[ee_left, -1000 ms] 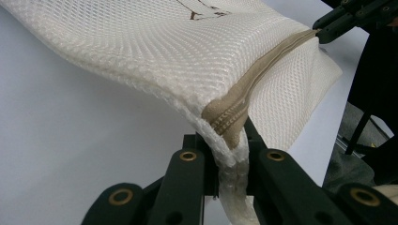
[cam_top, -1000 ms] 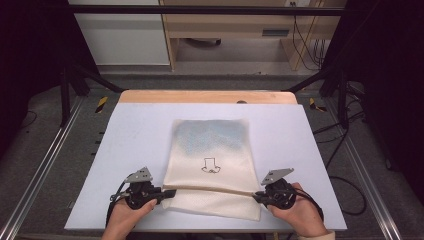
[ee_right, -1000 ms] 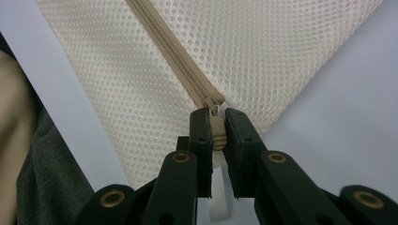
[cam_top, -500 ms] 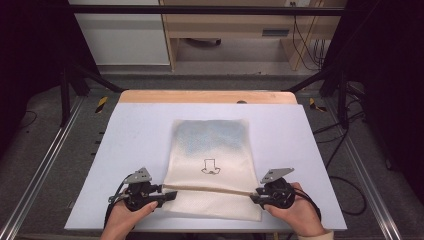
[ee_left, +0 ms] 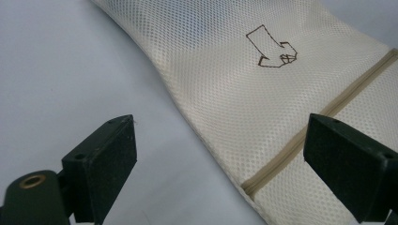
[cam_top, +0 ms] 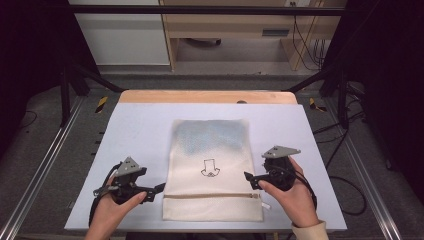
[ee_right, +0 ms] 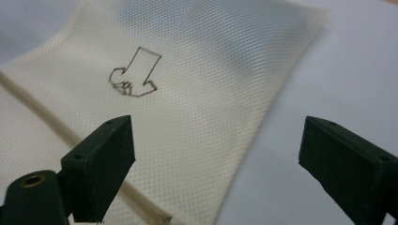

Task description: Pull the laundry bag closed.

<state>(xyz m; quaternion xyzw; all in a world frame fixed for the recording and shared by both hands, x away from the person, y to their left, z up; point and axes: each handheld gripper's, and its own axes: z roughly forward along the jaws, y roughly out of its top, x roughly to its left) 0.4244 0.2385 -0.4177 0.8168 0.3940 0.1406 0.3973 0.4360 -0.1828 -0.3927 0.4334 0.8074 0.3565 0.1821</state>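
High view | mesh bag (cam_top: 212, 170) flat on counter (cam_top: 140, 130) | left gripper (cam_top: 156, 189), right gripper (cam_top: 248, 177) flank its side edges | jaws spread, bare counter outside

mesh bag (cam_top: 212, 170) | cream, zippered | flat | table's near-centre

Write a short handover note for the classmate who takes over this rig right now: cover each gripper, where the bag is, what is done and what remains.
Left gripper: jaws open, holding nothing, just off the left edge of the cream mesh zip bag.
Right gripper: jaws open, holding nothing, at the bag's right edge.
The bag lies flat on the pale blue table, zip near the front, arrow drawing facing up.
Done: bag laid out and released.
Left: probably the next grasp; check before moving.
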